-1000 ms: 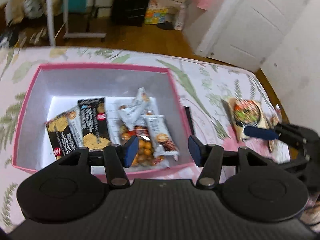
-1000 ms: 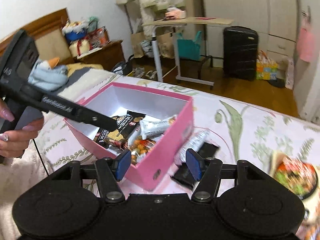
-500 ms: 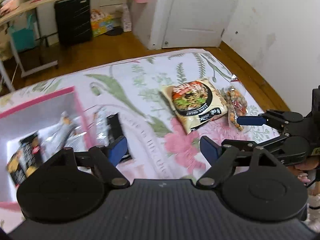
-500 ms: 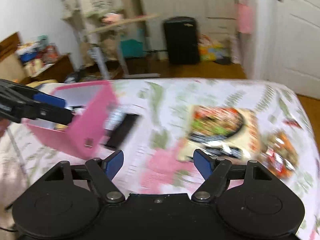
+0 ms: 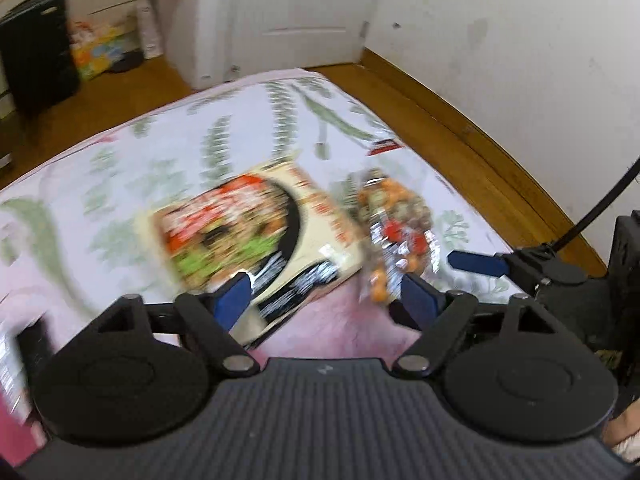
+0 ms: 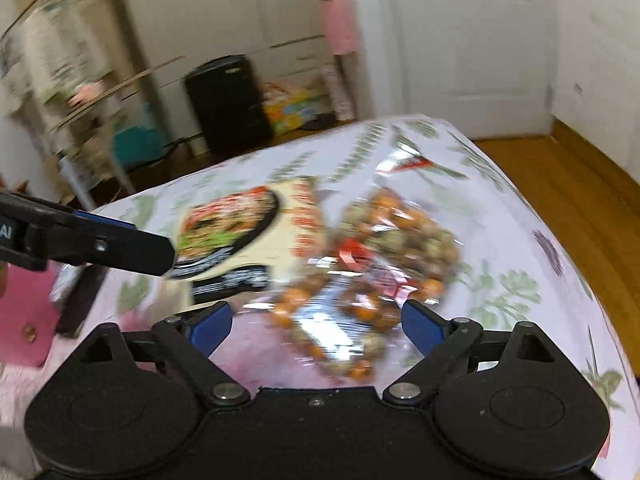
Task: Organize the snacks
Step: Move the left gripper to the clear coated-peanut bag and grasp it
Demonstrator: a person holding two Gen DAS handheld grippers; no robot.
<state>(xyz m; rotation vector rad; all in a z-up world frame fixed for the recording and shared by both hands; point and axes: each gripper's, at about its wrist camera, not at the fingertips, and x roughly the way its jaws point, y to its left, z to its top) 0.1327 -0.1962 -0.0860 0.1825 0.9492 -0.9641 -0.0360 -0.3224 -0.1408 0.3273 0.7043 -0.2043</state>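
A noodle packet (image 5: 248, 232) with a bowl picture lies flat on the floral bedspread, and a clear bag of mixed nuts (image 5: 396, 232) lies just right of it. My left gripper (image 5: 324, 298) is open above the noodle packet's near corner, with nothing between its pads. In the right wrist view the noodle packet (image 6: 244, 232) lies left of the nut bag (image 6: 372, 264). My right gripper (image 6: 316, 322) hovers over that bag's near end. Its jaws are opening and its pads touch nothing. Both views are motion-blurred.
The pink box (image 6: 24, 312) is at the far left, with a black packet (image 6: 80, 300) beside it. A small red-and-white packet (image 5: 384, 146) lies near the bed's far corner. Beyond the bed edge are wooden floor (image 5: 460, 136), a black suitcase (image 6: 228, 104) and a white door (image 6: 472, 40).
Both grippers have swung away from the pink box to the noodle packet and nut bag, and have dropped closer to them. Both sets of jaws stand wider than before.
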